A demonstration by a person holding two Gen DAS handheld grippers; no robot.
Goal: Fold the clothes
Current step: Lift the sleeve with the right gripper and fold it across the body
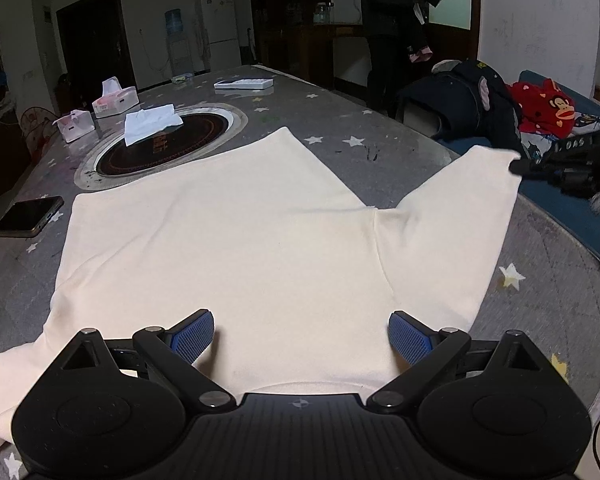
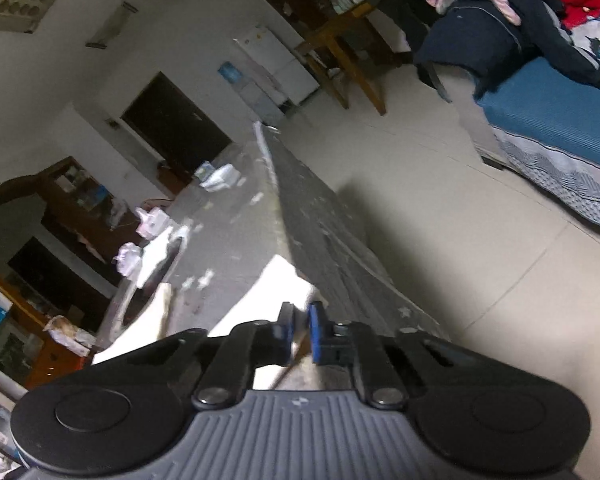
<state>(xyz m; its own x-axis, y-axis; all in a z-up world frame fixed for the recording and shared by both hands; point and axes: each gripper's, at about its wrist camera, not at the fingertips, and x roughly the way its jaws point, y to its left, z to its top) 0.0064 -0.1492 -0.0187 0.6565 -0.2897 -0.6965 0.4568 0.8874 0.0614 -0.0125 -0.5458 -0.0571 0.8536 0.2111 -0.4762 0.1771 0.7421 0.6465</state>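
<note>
A cream long-sleeved top [image 1: 236, 236] lies flat on the grey star-patterned table [image 1: 340, 120]. Its right sleeve [image 1: 468, 208] stretches toward the table's right edge. My left gripper [image 1: 300, 334] is open, hovering just above the top's near part, its blue pads wide apart. My right gripper [image 1: 540, 166] is at the right edge, shut on the end of that sleeve. In the right wrist view the right gripper [image 2: 300, 328] has its blue pads pinched on the sleeve end [image 2: 276, 284] at the table's edge.
On the table stand a round dark hotplate [image 1: 160, 144] with a white tissue pack [image 1: 152, 122], two pink tissue boxes [image 1: 114, 100], a phone [image 1: 28, 216] and a remote [image 1: 244, 83]. A blue bed with clothes [image 1: 540, 108] is right. A person [image 1: 384, 20] stands behind.
</note>
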